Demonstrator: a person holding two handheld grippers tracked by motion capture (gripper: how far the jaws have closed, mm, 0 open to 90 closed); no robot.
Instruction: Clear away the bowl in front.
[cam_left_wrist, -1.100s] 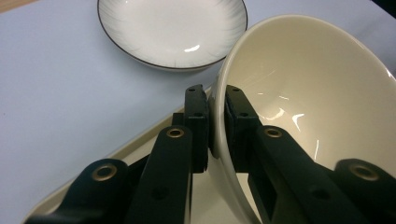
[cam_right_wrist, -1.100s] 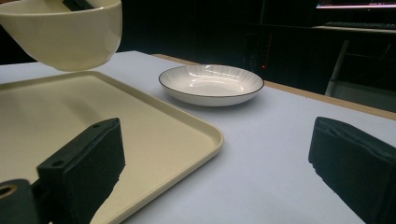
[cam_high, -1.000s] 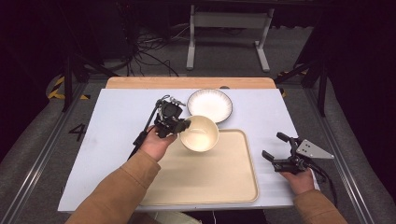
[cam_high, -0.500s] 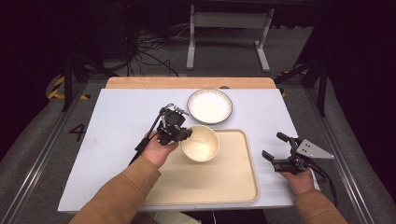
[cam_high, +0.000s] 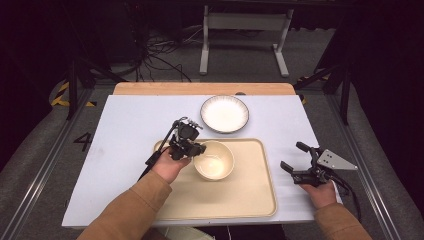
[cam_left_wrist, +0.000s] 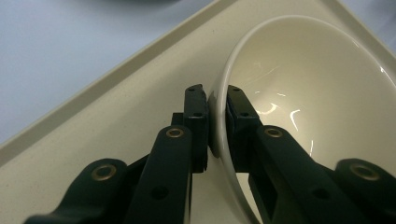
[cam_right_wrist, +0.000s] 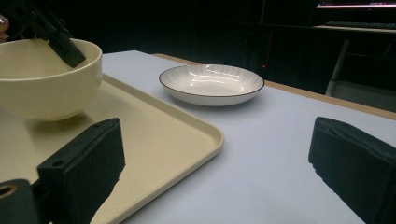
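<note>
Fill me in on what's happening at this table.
A person works with a tool in each hand. The left tool is clamped on the rim of a cream bowl, one pad inside and one outside, with the bowl on or just above the tray. The right tool sits open and empty on the table beside the tray. A white plate lies behind the tray.

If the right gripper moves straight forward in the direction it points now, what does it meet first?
Probably the plate. The right gripper is open and points over bare table toward it. The tray corner lies close on its left; depth is uncertain.
</note>
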